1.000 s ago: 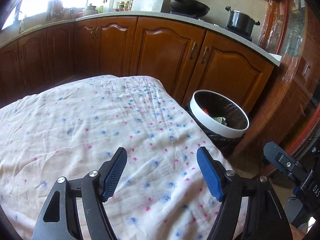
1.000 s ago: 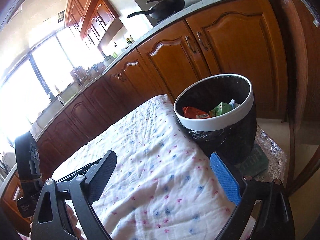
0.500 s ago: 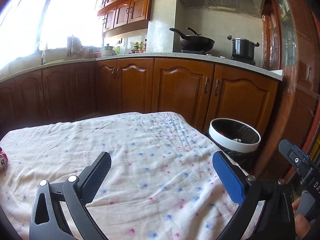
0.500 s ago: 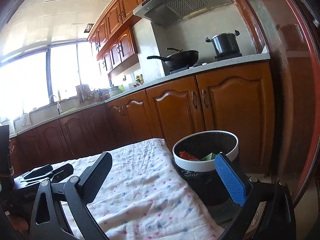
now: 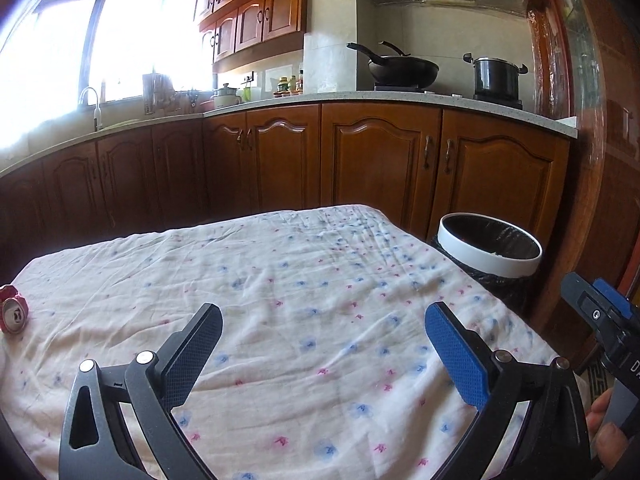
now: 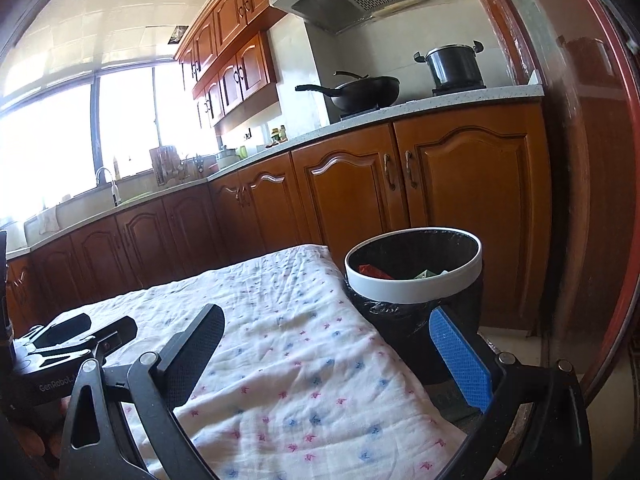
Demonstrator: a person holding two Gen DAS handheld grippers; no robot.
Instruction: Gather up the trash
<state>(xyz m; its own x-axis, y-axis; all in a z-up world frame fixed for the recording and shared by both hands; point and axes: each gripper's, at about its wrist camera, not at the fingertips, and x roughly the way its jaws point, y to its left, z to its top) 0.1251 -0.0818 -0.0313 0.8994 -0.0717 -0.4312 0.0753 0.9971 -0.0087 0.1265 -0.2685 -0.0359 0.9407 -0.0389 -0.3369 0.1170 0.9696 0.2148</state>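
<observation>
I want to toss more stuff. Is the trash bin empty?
Not empty. The trash bin already holds a red wrapper and a green piece.

Left tool gapes above tablecloth, empty.

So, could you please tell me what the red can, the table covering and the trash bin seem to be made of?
Red can: probably thin aluminium, judging by its shiny silvery end and dented body.
Table covering: looks like soft, matte woven cotton; it wrinkles and carries a small printed pattern.
Trash bin: smooth white rim, likely plastic, clamping a crinkly glossy black plastic liner.
</observation>
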